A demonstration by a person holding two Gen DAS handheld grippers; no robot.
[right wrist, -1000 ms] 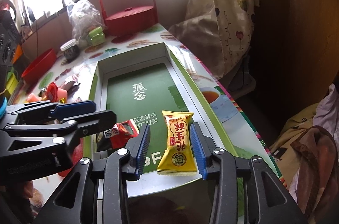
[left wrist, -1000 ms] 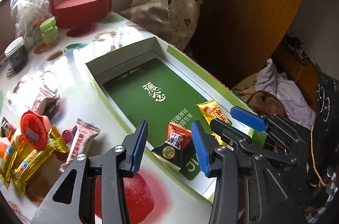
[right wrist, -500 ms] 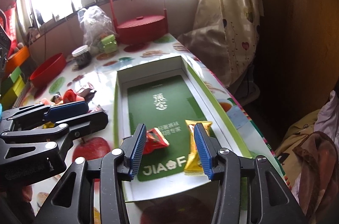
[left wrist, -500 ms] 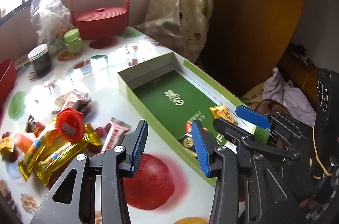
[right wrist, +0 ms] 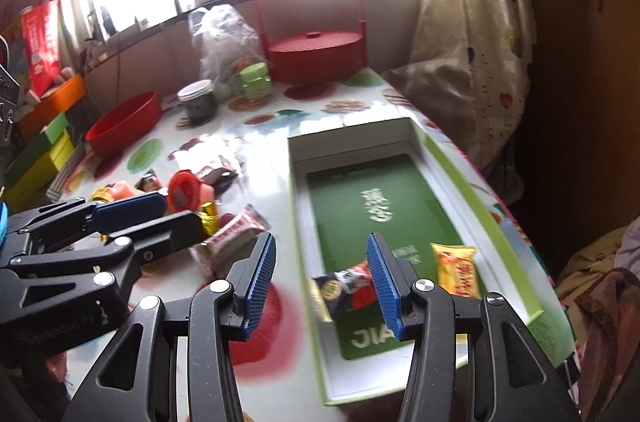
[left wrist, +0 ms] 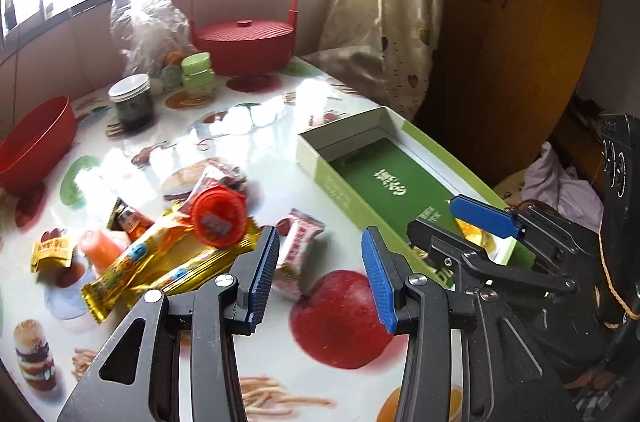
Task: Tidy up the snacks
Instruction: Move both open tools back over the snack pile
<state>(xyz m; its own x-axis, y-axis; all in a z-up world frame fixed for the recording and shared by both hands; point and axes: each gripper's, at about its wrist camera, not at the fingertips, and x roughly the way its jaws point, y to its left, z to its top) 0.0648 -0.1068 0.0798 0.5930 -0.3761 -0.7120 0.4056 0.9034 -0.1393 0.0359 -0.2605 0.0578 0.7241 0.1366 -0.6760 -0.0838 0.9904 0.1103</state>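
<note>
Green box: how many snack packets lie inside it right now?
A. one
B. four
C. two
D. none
C. In the right wrist view the green box holds just two packets at its near end: a yellow packet and a red-and-black packet. The rest of the snacks lie in a pile on the table outside it.
</note>
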